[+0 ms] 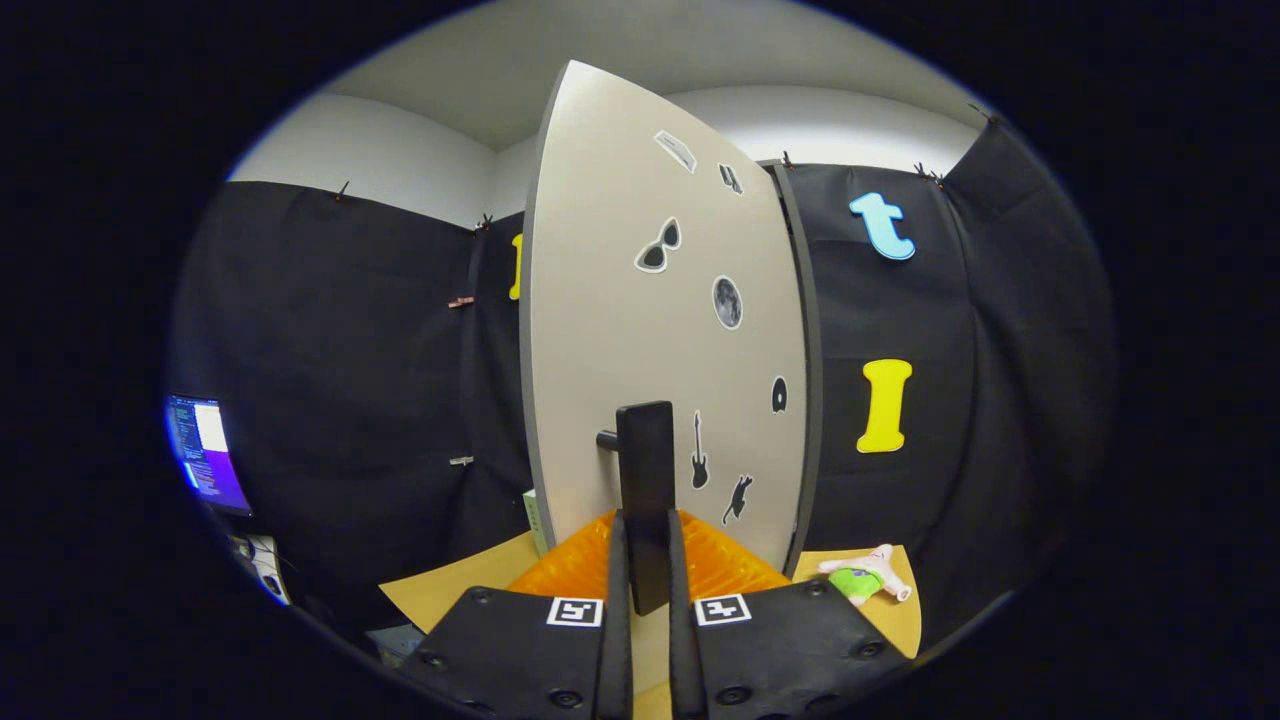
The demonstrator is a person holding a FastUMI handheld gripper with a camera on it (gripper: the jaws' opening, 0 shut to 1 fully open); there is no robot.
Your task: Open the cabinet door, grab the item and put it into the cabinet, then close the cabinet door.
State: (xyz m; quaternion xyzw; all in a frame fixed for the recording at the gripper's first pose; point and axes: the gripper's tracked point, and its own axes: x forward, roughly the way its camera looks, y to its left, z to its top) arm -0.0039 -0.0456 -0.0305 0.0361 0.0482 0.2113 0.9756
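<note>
A grey cabinet door (640,330) with several stickers stands swung partway out, its left edge toward me. Its dark bar handle (646,480) stands upright on the door's front. My gripper (646,545) is shut on that handle, both fingers pressing its lower part from either side. A small pink and green plush toy (866,577) lies on the tan tabletop (450,590), to the right of the fingers and just past the door's hinge side. The cabinet's inside is hidden behind the door.
A lit monitor (205,452) stands off to the far left, with cables below it. A pale box edge (536,520) shows beside the door's lower left. Black cloth walls close in the booth behind and on both sides.
</note>
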